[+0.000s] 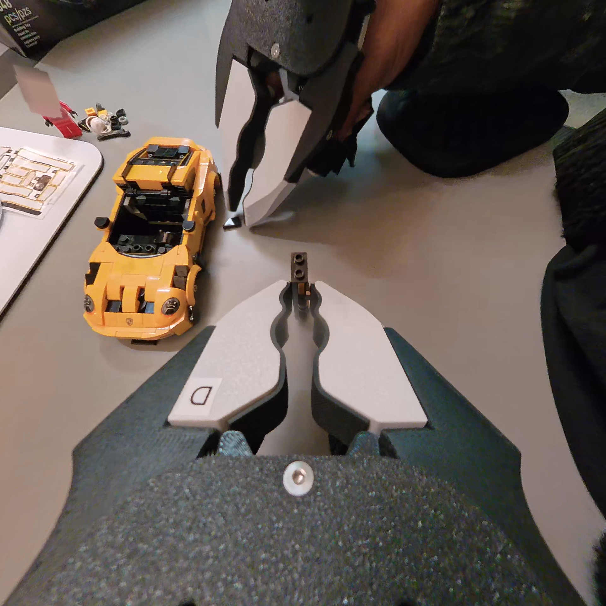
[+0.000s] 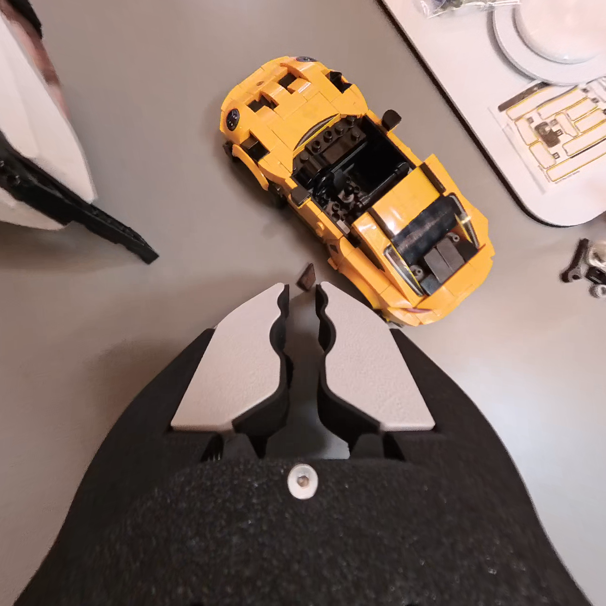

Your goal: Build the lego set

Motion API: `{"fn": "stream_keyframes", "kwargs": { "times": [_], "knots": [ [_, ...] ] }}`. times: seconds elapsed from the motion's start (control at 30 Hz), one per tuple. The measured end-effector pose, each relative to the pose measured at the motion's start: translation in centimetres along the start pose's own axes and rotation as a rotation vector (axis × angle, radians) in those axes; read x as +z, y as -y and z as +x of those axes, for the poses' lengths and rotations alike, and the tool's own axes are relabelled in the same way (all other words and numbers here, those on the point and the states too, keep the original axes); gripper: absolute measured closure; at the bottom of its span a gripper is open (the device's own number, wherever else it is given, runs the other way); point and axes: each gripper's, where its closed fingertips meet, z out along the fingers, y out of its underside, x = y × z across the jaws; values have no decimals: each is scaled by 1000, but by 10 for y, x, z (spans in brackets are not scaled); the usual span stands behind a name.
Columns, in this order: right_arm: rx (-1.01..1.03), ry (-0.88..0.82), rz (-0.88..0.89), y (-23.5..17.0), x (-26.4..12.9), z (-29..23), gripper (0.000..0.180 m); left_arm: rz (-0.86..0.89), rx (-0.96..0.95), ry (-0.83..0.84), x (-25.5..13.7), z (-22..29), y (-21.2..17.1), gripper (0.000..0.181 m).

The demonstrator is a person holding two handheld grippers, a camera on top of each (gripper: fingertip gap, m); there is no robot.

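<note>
White plates (stacked) on tray

Flat grey tabletop, matte, fills both views. White board with rounded corners and dark edge lies on it at one side, with white plates stacked on its far end. Dark cardboard box sits at the far corner. Light is soft, from overhead, probably indoor lamps; shadows short and diffuse. No walls or windows visible.
</note>
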Motion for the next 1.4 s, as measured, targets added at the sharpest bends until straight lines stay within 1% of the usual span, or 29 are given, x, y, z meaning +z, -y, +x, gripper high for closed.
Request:
{"fn": "stream_keyframes", "kwargs": {
  "times": [0.1,0.2,0.3,0.5,0.6,0.7,1.03,1.23,1.4],
  "knots": [
    [16,-37,-38,1,4,3,165,1,4,-1,0,1,1,171],
    [12,-34,-79,1,5,1,169,4,9,-3,-1,2,2,171],
    [19,-27,-114,2,6,2,167,4,9,-6,-1,3,2,171],
    [20,8,-110,5,9,0,171,1,15,-6,0,4,2,171],
    [-13,9,-96,5,8,-1,172,0,14,-6,0,4,1,171],
    [-65,46,-81,3,6,-10,172,-1,14,-6,1,4,1,171],
    [-243,167,63,3,-29,-49,172,12,39,-12,5,7,2,171],
    [-340,268,170,21,-61,-76,172,21,78,-14,9,12,5,171],
    [-430,304,190,40,-74,-90,172,28,104,-17,11,13,7,171]
  ]
}}
